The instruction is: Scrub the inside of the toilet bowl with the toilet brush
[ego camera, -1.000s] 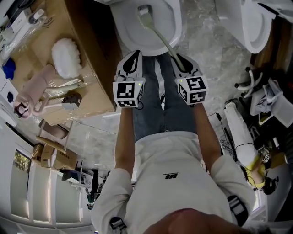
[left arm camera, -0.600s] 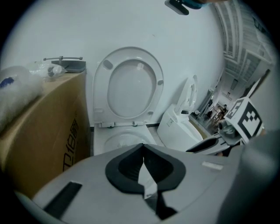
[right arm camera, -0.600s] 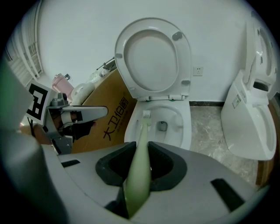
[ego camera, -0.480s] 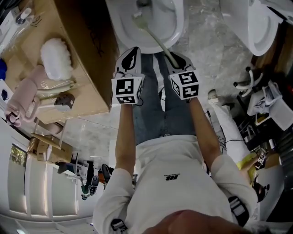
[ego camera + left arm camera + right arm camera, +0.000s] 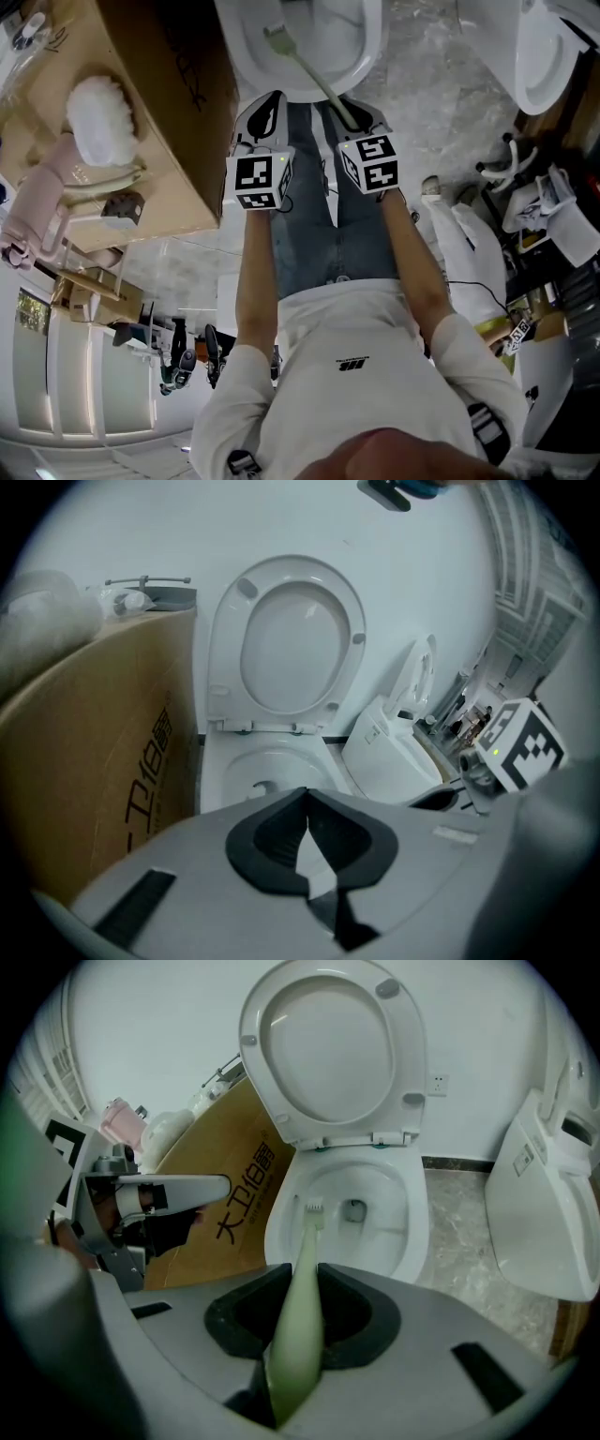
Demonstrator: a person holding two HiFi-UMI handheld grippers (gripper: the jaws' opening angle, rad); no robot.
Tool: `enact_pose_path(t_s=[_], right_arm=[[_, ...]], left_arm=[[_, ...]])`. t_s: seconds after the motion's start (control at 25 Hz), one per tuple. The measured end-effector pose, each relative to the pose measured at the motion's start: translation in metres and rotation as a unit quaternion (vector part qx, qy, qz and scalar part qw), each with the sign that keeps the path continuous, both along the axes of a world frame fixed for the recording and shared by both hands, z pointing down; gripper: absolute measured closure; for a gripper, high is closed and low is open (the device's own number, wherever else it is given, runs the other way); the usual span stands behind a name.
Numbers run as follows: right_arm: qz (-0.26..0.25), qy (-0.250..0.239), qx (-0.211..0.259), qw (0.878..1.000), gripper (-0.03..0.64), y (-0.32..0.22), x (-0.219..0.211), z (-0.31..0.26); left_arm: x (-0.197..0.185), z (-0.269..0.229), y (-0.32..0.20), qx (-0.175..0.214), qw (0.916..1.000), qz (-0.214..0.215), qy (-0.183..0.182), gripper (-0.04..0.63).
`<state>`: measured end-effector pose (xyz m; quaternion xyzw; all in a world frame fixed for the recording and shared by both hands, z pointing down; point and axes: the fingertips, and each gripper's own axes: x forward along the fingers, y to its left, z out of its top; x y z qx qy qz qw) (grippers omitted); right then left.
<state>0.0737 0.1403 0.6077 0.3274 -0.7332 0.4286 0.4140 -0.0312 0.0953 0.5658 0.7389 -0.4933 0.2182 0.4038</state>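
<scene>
Standing on pale veined stone flooring, facing a white toilet bowl with seat and lid tipped up against the wall, hemmed in by a cardboard box on the left and a second toilet on the right. Clamping the right gripper on the pale green toilet brush, squeezing both sides of the handle near its thick rear end. Reaching the shaft forward over the near rim and placing the small bristle head inside the bowl, just left of the drain opening; touching the porcelain or hovering just off it, cannot tell. Holding the left gripper just beside the right one, short of the near rim, pinching shut on nothing and taking no part in the scrubbing.

Judging the brush to be light, rigid plastic: easy to swing, though probably flexing a little along the slim neck under hard pressing. Expecting a smooth, tapering handle, likely slick once wet, so prone to twisting or sliding in a loose pinch. Favouring a hold on the fat rear part of the handle, as now, squarely across the pads, gaining reach at some cost in pressure; shifting nearer the head only for firmer scrubbing. Treating the glazed bowl as hard and slippery, so expecting the bristles to skate unless pressed well in.
</scene>
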Motion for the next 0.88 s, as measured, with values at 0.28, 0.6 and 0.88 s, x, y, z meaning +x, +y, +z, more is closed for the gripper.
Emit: enact_pose_path(t_s=[0.28,0.6,0.88], right_arm=[[-0.011,0.008,-0.019,1.000,0.538,0.008,-0.004,0.019],[-0.024,0.024,-0.035,0.999,0.538,0.012,-0.005,0.038],[-0.042,0.044,-0.049,0.997,0.538,0.016,-0.007,0.049]], left_arm=[[0.001,0.007,0.003,-0.007,1.0000,-0.001,-0.001,0.584],[0.002,0.014,0.007,-0.012,0.9999,-0.001,0.002,0.584],[0.001,0.017,0.011,-0.016,0.9999,-0.001,0.003,0.584]])
